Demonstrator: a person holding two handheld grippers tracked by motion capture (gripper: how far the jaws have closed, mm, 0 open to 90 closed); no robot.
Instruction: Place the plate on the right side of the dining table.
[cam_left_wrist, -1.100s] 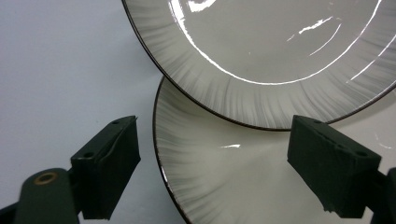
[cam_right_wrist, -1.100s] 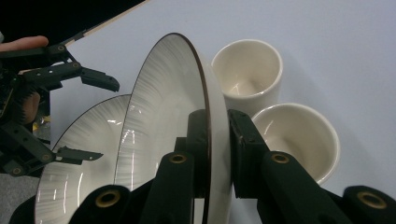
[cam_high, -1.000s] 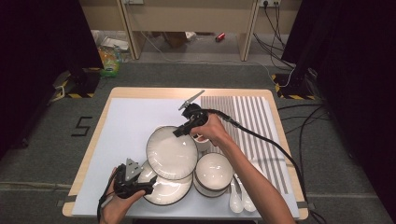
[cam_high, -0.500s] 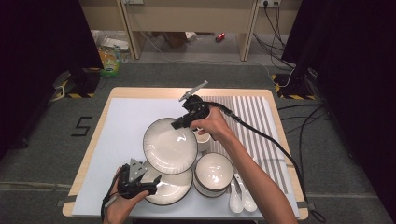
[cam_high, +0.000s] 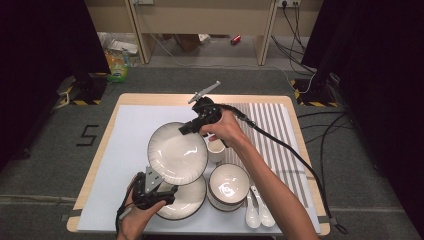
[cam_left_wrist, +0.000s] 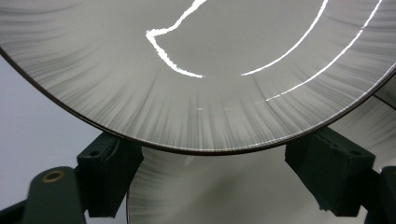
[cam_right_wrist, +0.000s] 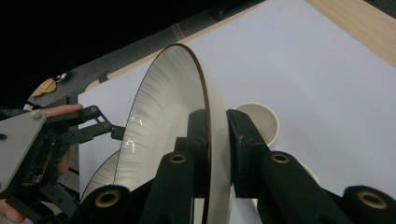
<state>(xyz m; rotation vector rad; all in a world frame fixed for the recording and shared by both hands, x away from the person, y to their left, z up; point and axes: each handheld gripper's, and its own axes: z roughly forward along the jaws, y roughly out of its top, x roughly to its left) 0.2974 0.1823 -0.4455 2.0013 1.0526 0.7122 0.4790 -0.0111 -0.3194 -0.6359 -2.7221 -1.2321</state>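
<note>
the right gripper (cam_high: 186, 129) is closed on the rim of a white plate (cam_high: 177, 152) and holds it in the air, tilted, above the other dishes. in the right gripper view its two black jaws press on the plate (cam_right_wrist: 159, 121) from both sides, one on the face and one on the back, at the edge nearest to the camera. the left gripper (cam_high: 167, 192) is at the near edge of the table (cam_high: 165, 99), just under the low side of the plate, and its jaws are apart. in the left gripper view the rim of the plate (cam_left_wrist: 196, 93) passes between the two jaws, but the pads do not press on it; there is a gap on each side. under the lifted plate a second plate (cam_high: 187, 202) lies flat on the pale mat (cam_high: 125, 135). a bowl (cam_high: 229, 184) stands just beside it on the right, and two white spoons (cam_high: 259, 212) lie next to the bowl near the table edge. a small cup (cam_high: 216, 151) stands behind the bowl, close to the right hand (cam_high: 225, 127). a striped mat (cam_high: 272, 135) covers the right part of the table.
</note>
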